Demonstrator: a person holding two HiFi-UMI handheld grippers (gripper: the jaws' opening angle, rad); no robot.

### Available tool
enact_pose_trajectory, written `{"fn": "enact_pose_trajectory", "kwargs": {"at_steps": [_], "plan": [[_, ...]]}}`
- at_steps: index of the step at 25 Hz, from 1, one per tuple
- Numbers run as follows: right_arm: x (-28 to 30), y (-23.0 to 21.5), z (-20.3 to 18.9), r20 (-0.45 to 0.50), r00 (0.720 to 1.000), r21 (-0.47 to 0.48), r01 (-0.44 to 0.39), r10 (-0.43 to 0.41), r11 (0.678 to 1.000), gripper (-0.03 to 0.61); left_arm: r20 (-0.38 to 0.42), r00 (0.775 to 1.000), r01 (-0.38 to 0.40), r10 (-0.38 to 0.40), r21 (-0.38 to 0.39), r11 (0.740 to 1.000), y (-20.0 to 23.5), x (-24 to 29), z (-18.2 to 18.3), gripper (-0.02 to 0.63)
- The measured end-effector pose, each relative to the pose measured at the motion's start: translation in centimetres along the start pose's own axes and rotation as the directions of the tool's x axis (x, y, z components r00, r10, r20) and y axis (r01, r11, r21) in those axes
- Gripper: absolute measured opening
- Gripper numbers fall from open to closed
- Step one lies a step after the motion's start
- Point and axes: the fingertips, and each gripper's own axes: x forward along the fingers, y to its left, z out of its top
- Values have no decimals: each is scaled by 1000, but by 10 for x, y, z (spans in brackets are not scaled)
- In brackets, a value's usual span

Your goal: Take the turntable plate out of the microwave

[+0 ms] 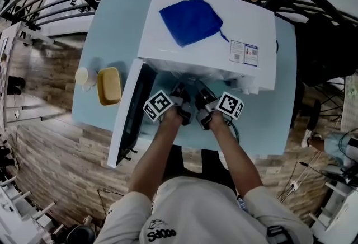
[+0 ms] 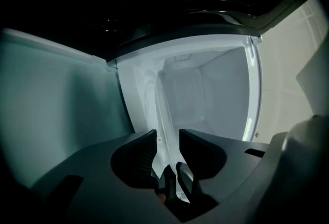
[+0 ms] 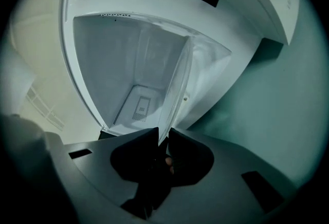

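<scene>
The clear glass turntable plate stands on edge at the mouth of the white microwave. In the right gripper view the plate runs up from my jaws as a thin translucent sheet. My left gripper is open, its jaws apart with the plate's rim in the gap between them. My right gripper is shut on the plate's rim, the jaws nearly meeting on the glass. From the head view both grippers, left and right, sit side by side at the oven opening, and the plate is hidden there.
The microwave door hangs open to the left. A blue cloth lies on the oven's top. A yellow dish and a white cup stand on the pale blue table at the left.
</scene>
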Motion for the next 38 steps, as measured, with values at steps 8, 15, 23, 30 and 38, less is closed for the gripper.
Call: {"fn": "enact_pose_trajectory", "kwargs": {"at_steps": [8,15,23,30,38], "plan": [[-6,4,-5,-51,998,-55,-30,27,998,57,-19,1000,-3,3,13,1000,8,12,-3,164],[-15,6,-28,-102,994,-5,-37,36,999,55,1,999,34,-34,-13,999,7,22,4,164],[-17,14,-40,-147,983,11,-113,113,994,49,73,994,84,-79,-57,995,10,21,12,132],[-22,0,-46,-162,985,18,-54,56,998,51,82,993,95,-87,-102,990,21,22,7,55],[-35,-12,-54,-232,973,-144,-25,-10,989,114,47,993,112,-107,-119,987,19,11,-5,37]]}}
